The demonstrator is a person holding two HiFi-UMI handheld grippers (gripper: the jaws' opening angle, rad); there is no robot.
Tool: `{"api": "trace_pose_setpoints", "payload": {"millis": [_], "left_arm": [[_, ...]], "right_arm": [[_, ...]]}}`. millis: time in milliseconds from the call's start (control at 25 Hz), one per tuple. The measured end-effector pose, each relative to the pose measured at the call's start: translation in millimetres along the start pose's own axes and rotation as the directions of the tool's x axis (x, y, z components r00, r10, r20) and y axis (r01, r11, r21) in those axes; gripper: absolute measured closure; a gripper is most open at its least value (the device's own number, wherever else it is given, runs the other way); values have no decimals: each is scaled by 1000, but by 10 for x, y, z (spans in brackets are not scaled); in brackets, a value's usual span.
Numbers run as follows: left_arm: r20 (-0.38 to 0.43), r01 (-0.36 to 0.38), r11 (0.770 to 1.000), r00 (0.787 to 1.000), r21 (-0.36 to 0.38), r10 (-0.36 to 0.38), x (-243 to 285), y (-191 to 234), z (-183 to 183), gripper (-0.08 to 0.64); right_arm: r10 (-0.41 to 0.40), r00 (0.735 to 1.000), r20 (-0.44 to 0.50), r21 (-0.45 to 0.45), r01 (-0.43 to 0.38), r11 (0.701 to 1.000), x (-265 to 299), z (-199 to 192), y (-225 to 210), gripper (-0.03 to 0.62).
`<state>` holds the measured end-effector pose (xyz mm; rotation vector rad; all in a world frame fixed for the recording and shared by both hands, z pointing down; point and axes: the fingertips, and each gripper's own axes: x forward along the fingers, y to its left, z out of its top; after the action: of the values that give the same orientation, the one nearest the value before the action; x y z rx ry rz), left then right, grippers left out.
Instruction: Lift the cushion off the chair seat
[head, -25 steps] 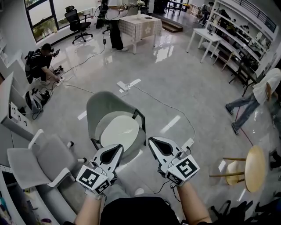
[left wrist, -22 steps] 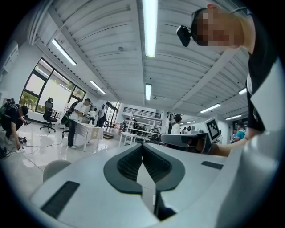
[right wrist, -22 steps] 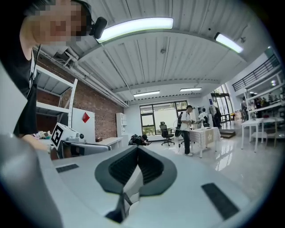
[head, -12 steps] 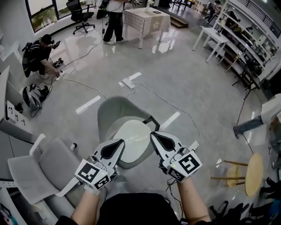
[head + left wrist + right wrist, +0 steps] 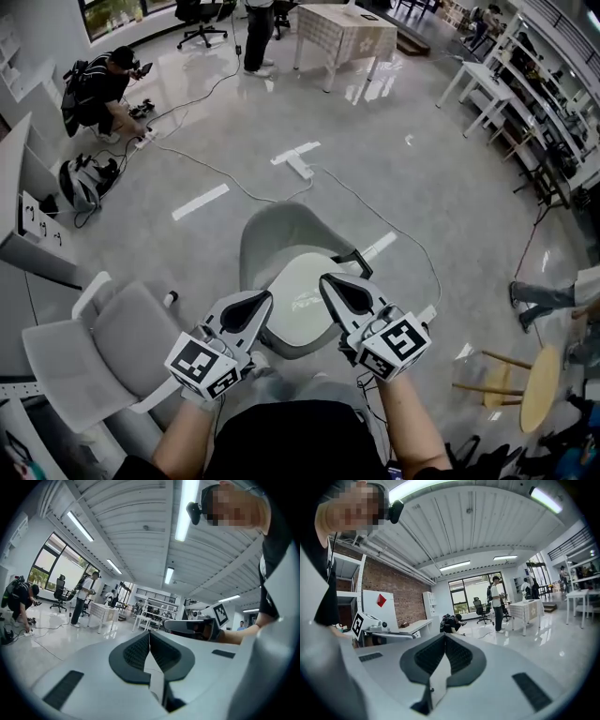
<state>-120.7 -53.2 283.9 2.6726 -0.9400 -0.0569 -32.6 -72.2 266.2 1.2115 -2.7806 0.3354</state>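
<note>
left gripper (image 5: 263, 299) and right gripper (image 5: 326, 280) each had jaws pressed together, holding nothing. between them the pale cushion (image 5: 302, 298) lay on the grey chair (image 5: 281, 230) seat. another grey chair (image 5: 111, 342) stood left, a wooden stool (image 5: 534, 384) right, nothing blocking.

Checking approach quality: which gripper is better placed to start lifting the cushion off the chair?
Right, marginally: the right gripper tip shows over the cushion, the left gripper at its edge. Both are shut and empty.
</note>
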Motion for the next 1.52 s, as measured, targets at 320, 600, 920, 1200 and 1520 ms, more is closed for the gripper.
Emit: {"api": "trace_pose_setpoints", "payload": {"millis": [320, 600, 920, 1200, 1520], "left_arm": [[13, -103, 995, 995, -6, 103, -160, 133, -14, 548], [-9, -188, 982, 982, 5, 188, -91, 63, -75, 548], [-52, -241, 970, 969, 3, 241, 69, -18, -251, 547], [-131, -261, 965, 958, -29, 255, 99, 8, -581, 547], [-258, -237, 970, 942, -59, 215, 224, -68, -1110, 546]], "right_arm": [[85, 996, -12, 5, -85, 996, 198, -47, 66, 581], [140, 990, -18, 78, -138, 987, 127, -184, -138, 581], [153, 987, -39, 133, -146, 980, 2, -486, -419, 581], [89, 991, -105, 278, -57, 959, -106, -1228, -780, 581], [18, 978, -209, 373, 63, 926, -339, -2128, -1020, 581]]}}
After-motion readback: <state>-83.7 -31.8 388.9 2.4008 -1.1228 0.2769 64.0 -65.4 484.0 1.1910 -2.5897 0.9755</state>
